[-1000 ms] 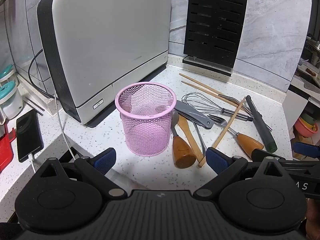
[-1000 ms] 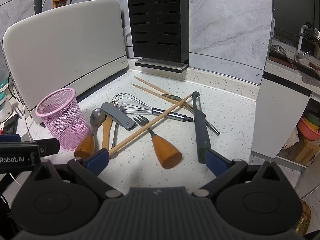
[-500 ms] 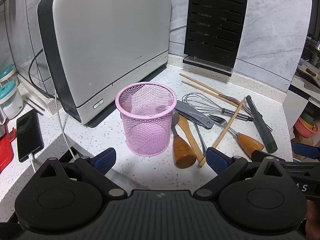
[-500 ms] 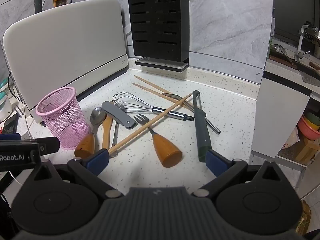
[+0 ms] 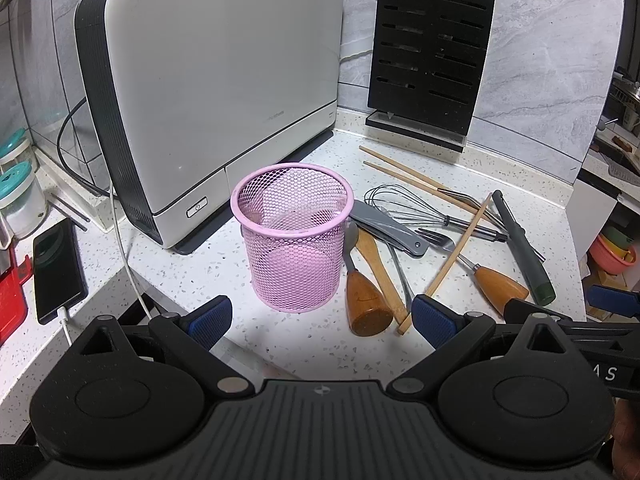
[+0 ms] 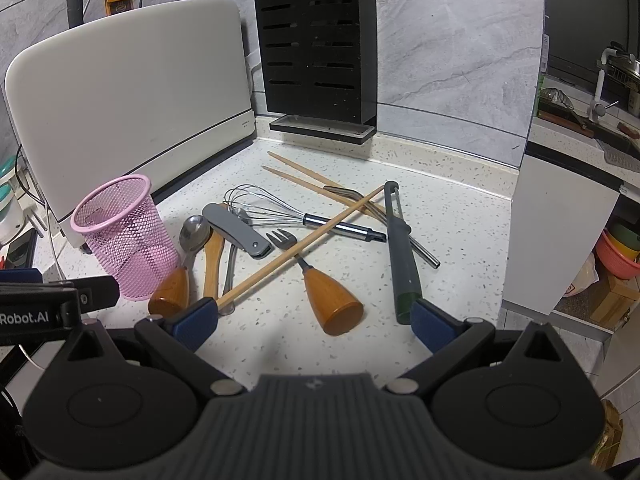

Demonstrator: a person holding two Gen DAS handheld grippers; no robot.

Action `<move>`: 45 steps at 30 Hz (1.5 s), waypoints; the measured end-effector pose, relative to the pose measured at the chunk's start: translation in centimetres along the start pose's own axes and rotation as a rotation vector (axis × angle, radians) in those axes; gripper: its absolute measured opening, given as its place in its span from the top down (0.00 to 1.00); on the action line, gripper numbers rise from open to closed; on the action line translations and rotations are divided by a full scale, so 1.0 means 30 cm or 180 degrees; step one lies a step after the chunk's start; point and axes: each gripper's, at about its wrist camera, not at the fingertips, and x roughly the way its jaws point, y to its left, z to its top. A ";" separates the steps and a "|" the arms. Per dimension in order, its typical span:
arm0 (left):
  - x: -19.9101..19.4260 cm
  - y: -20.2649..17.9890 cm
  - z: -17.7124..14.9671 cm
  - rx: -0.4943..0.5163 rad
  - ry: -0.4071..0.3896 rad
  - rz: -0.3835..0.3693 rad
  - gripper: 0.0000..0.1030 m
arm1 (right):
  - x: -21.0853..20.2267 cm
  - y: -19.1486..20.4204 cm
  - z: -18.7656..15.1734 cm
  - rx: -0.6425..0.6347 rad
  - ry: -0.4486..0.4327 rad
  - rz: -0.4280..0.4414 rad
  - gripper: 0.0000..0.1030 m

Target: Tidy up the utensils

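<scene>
An empty pink mesh cup (image 5: 294, 236) (image 6: 126, 236) stands upright on the speckled counter. To its right lies a loose pile of utensils: a spoon with a wooden handle (image 6: 176, 276), a wooden-handled fork (image 6: 320, 284), a wire whisk (image 6: 280, 212), several chopsticks (image 6: 304, 236), a grey folding tool (image 6: 236, 230) and a dark green-handled tool (image 6: 402, 256). My left gripper (image 5: 320, 320) hovers open just in front of the cup, holding nothing. My right gripper (image 6: 316, 320) is open too, low before the fork's handle, with nothing between its fingers.
A large white appliance (image 5: 216, 88) stands behind the cup, and a black slotted knife rack (image 6: 316, 44) leans on the back wall. A phone on a charging cable (image 5: 58, 268) lies at the left. The counter drops off at the right beside a white cabinet (image 6: 560, 232).
The right gripper has drifted slightly closer to the utensils. The left gripper and all the objects look unmoved.
</scene>
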 end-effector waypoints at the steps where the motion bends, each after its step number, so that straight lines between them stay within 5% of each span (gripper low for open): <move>1: -0.001 0.000 0.000 -0.0002 -0.0004 -0.0005 0.00 | 0.000 0.000 0.000 -0.0001 0.0001 0.0000 0.03; 16: -0.035 0.024 0.056 0.0032 -0.0047 -0.0332 0.00 | -0.019 -0.025 0.033 0.0109 -0.0100 0.0110 0.03; 19: -0.039 0.049 0.093 0.0085 -0.0055 -0.0426 0.02 | -0.026 -0.046 0.069 0.0114 -0.0088 0.0338 0.03; 22: -0.041 0.077 0.133 0.0124 -0.0080 -0.0493 0.15 | -0.033 -0.081 0.122 0.0156 -0.0089 0.0599 0.03; 26: -0.024 0.130 0.182 0.0004 -0.0071 -0.0657 0.15 | -0.006 -0.136 0.202 0.0296 0.0087 0.0815 0.05; 30: -0.019 0.175 0.205 0.0048 -0.0353 -0.0791 0.15 | 0.077 -0.195 0.270 0.0611 0.0416 0.1113 0.16; 34: 0.052 0.212 0.258 0.0023 0.0013 -0.0686 0.22 | 0.161 -0.213 0.327 0.0667 0.0564 0.1029 0.18; 36: 0.091 0.232 0.283 -0.0016 0.0219 -0.0593 0.29 | 0.206 -0.211 0.354 0.0564 0.0639 0.0911 0.33; 39: 0.126 0.247 0.300 -0.0001 0.0342 -0.0565 0.30 | 0.271 -0.216 0.374 0.0495 0.0746 0.0809 0.39; 45: 0.177 0.256 0.315 0.0059 0.0558 -0.0571 0.44 | 0.396 -0.268 0.352 0.0925 0.1106 0.1076 0.45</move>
